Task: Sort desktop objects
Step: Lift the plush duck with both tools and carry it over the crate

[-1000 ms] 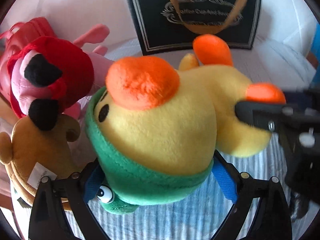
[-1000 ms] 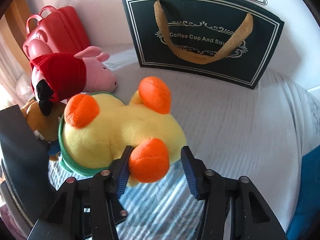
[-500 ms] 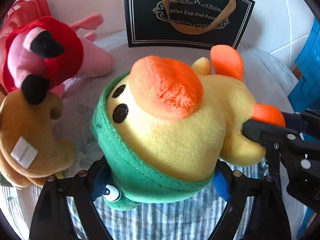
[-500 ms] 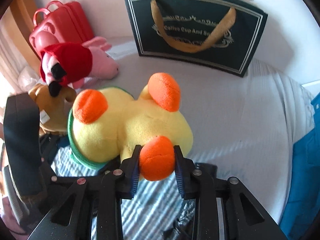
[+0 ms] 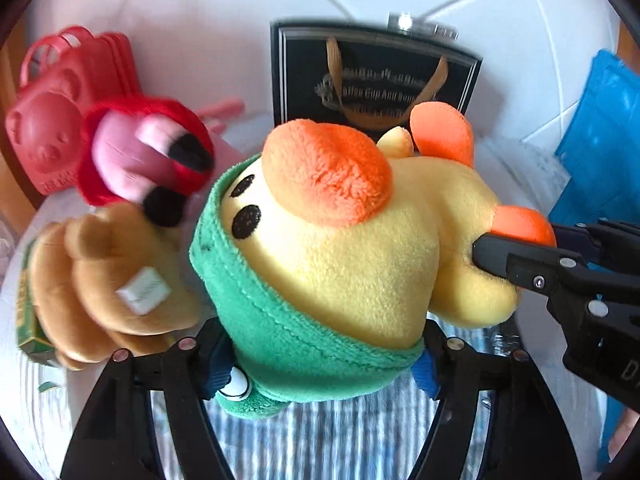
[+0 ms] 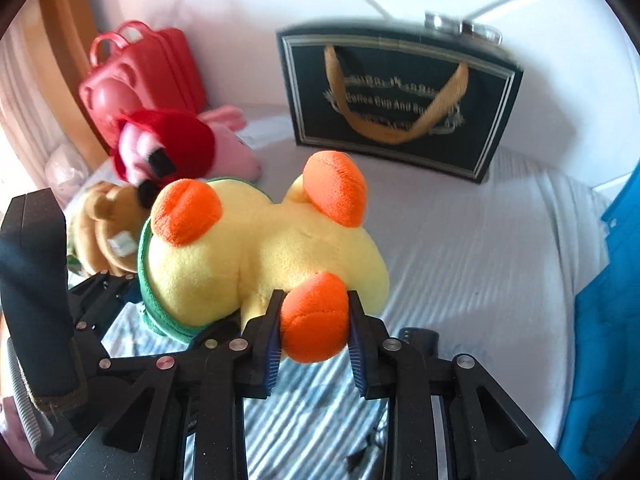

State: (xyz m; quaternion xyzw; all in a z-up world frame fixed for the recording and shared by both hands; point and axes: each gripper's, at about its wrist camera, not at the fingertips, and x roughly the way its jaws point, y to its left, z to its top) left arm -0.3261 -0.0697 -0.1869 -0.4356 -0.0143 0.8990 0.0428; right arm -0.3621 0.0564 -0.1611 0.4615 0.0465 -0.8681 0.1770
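Tools [image 6: 314, 322] amid plush toys [image 5: 132, 168], gift bag [image 6: 396, 100]

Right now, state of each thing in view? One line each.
Left gripper: jaws just closing, clamped on the duck's green-hooded head.
Right gripper: shut on the duck's orange foot.
Duck plush: held by both, on its back.
Gift bag: upright.
Red case: upright, closed.

Right gripper [image 6: 313, 334] clamped on yellow duck plush's [image 6: 260, 256] orange foot, left gripper [image 6: 132, 296] at its green-hooded head, dark gift bag [image 6: 396, 100] behind
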